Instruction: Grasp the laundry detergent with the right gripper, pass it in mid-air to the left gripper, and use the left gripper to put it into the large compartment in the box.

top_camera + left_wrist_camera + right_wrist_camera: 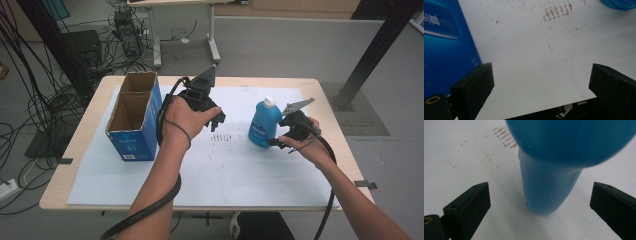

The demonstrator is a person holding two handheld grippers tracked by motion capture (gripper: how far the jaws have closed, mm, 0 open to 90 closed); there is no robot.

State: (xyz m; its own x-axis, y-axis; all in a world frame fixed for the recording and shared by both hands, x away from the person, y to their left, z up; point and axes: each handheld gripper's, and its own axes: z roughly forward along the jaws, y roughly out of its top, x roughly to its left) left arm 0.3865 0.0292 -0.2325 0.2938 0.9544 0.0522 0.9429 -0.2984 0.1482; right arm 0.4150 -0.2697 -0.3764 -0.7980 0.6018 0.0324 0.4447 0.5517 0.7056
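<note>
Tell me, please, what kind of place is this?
Probably a lab or workshop: tangled cables and a computer lie on the floor, a table bears a white sheet, and both hands hold grippers.

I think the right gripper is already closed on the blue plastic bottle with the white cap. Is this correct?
Not quite: the right gripper is open, not closed. In the right gripper view its jaws stand wide apart on either side of the blue plastic bottle with the white cap, touching nothing.

Bare white sheet (235,165) lies open between the blue box (134,127) and blue bottle (263,123).
</note>
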